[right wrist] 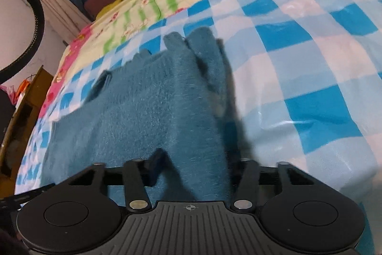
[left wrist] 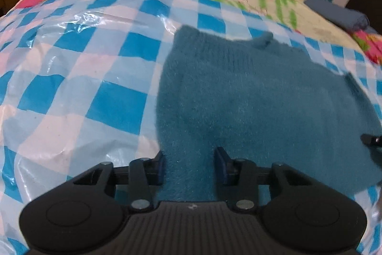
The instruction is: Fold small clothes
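Left gripper (left wrist: 189, 165): jaws part-open over the near edge of the teal knit garment (left wrist: 257, 97), which lies on the blue-checked plastic sheet (left wrist: 71, 78), pads clear of it. Right gripper (right wrist: 193, 167): jaws narrowly apart, garment between; right finger blurred, so grip uncertain

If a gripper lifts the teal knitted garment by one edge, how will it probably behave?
The teal knitted garment would probably droop, since it lies limp with a curled corner. Its fuzzy knit likely grips the pads well. The glossy checked plastic sheet beneath may let it slide when pushed.
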A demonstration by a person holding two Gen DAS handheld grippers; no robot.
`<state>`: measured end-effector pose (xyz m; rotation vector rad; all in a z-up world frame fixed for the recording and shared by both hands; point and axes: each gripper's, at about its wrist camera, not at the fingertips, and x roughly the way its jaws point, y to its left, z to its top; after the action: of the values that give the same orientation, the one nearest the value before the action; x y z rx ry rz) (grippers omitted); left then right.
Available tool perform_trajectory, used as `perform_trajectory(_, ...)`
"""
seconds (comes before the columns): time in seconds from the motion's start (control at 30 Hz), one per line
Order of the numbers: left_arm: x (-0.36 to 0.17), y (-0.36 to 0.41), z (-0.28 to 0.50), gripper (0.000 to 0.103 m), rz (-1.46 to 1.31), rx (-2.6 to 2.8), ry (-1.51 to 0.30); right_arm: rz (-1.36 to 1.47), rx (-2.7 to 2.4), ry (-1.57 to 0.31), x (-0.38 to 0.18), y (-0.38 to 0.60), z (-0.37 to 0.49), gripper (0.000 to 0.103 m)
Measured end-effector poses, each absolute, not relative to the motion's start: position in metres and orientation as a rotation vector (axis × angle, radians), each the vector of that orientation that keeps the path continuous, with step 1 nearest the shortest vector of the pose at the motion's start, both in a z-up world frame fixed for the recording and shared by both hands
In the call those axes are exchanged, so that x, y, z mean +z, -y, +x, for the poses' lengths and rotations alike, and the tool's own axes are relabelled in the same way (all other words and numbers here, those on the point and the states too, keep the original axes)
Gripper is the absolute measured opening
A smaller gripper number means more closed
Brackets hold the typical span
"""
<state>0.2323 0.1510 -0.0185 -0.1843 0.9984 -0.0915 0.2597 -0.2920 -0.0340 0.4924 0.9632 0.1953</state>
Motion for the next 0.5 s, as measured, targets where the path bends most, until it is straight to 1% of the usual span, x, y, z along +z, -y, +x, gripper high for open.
perform_trajectory(0.03,-0.018,-0.152,0.232,0.042,-0.195,-0.098,-1.009,0.501,0.204,-0.976,-0.034,0.296,0.260,0.036)
perform_trajectory(0.13,-0.015,-0.150,0.227,0.037,-0.214,-0.127,-1.038,0.496,0.217,-1.007,-0.031,0.300,0.256,0.032)
perform_trajectory(0.2,-0.014,-0.144,0.216,0.037,-0.195,-0.154,-1.062,0.447,0.229,-1.031,-0.025,0.299,0.246,0.032)
perform_trajectory(0.37,-0.016,-0.134,0.174,0.038,-0.172,-0.214,-1.121,0.418,0.256,-1.119,-0.017,0.312,0.203,0.032)
perform_trajectory(0.4,-0.015,-0.133,0.168,0.038,-0.158,-0.212,-1.111,0.411,0.255,-1.137,-0.016,0.314,0.194,0.034)
perform_trajectory(0.43,-0.012,-0.132,0.164,0.039,-0.148,-0.212,-1.096,0.406,0.235,-1.136,-0.013,0.315,0.188,0.038)
perform_trajectory(0.5,-0.006,-0.134,0.163,0.040,-0.144,-0.182,-1.061,0.358,0.185,-1.086,0.002,0.315,0.182,0.038)
